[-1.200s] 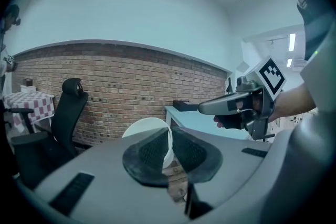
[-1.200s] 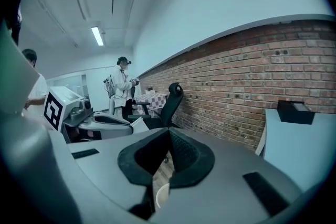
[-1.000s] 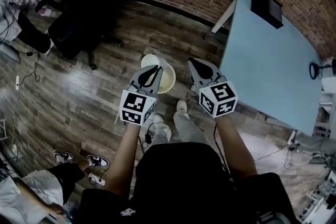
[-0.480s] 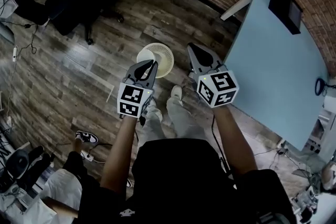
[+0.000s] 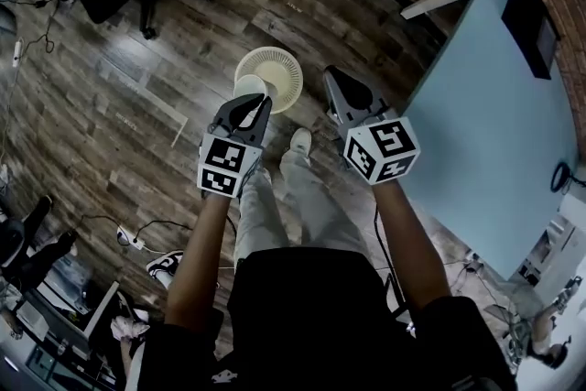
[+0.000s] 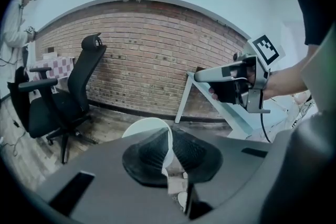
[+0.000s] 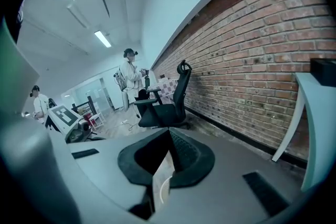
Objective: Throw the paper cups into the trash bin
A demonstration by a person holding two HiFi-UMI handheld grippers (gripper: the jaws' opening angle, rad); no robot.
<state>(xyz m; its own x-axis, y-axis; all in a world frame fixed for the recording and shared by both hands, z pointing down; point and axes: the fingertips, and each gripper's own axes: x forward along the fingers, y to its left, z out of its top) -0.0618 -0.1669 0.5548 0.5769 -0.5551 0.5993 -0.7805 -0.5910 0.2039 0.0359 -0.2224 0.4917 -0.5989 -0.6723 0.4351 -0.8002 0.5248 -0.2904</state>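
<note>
A cream round trash bin (image 5: 286, 61) stands on the wood floor, seen from above in the head view. My left gripper (image 5: 255, 102) is shut on the wall of a white paper cup (image 5: 248, 85), which hangs over the bin's near-left rim. In the left gripper view the cup (image 6: 143, 126) rises above the pinching jaws of the left gripper (image 6: 169, 137). My right gripper (image 5: 331, 79) hovers just right of the bin, beside the table edge. Its jaws meet at the tips in the right gripper view (image 7: 169, 132), and no cup shows between them.
A pale blue table (image 5: 485, 114) with a black box (image 5: 529, 14) stands at the right against the brick wall (image 6: 157, 50). A black office chair (image 6: 63, 97) is to the left. Other people stand further off (image 7: 130, 78). A power strip (image 5: 128, 238) lies on the floor.
Both grippers have sunk toward the bin, and their tips now lie closer to its rim. The cup stays pinched in the left gripper. The head view has swung, so the bin sits higher in the picture.
</note>
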